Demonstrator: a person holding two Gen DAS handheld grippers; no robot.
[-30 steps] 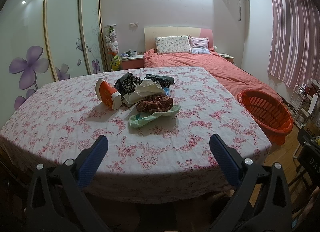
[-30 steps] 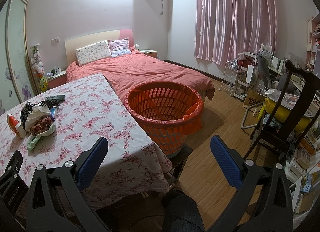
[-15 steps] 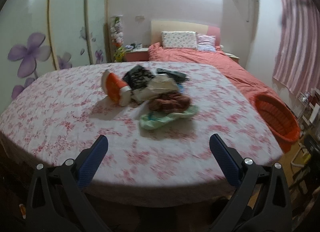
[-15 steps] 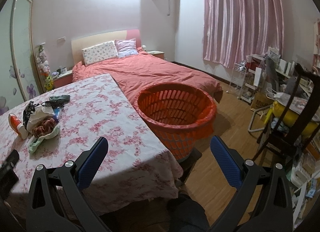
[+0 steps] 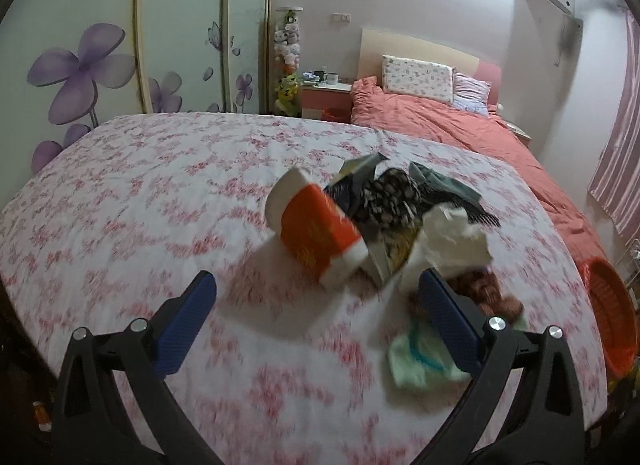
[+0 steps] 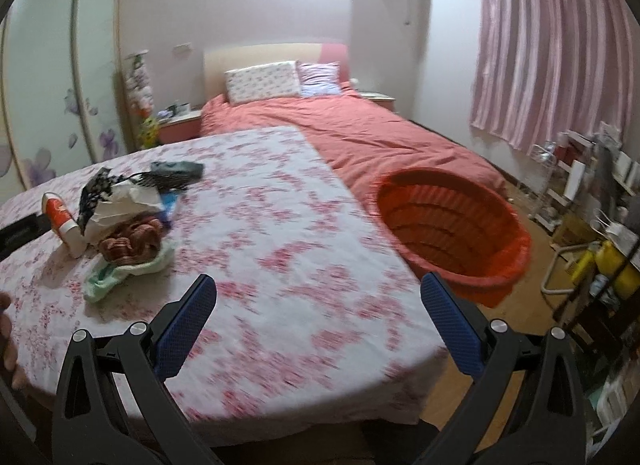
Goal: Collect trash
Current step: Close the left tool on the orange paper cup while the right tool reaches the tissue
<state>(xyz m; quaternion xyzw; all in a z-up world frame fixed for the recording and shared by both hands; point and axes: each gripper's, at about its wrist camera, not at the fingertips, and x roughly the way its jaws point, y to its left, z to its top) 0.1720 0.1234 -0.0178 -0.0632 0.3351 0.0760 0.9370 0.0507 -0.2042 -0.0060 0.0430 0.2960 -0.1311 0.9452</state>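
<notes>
My left gripper (image 5: pixel 316 319) has closed in on the trash pile (image 5: pixel 384 221) on the table (image 5: pixel 120 201), fingers spread and empty like the right gripper (image 6: pixel 318 323), the orange cup (image 5: pixel 316 233) lying tipped (mouth down-right), basket (image 6: pixel 452 225) beside the table.

The left gripper (image 5: pixel 318 319) is hanging with its 2 blue fingers (image 5: pixel 185 327) spread wide, nothing between the pads. The right gripper (image 6: pixel 318 319) is showing the same pose, both fingers (image 6: pixel 450 327) standing well apart and gripping nothing. A hand (image 6: pixel 7 339) is showing at the left edge of the right wrist view, partly cut off.
</notes>
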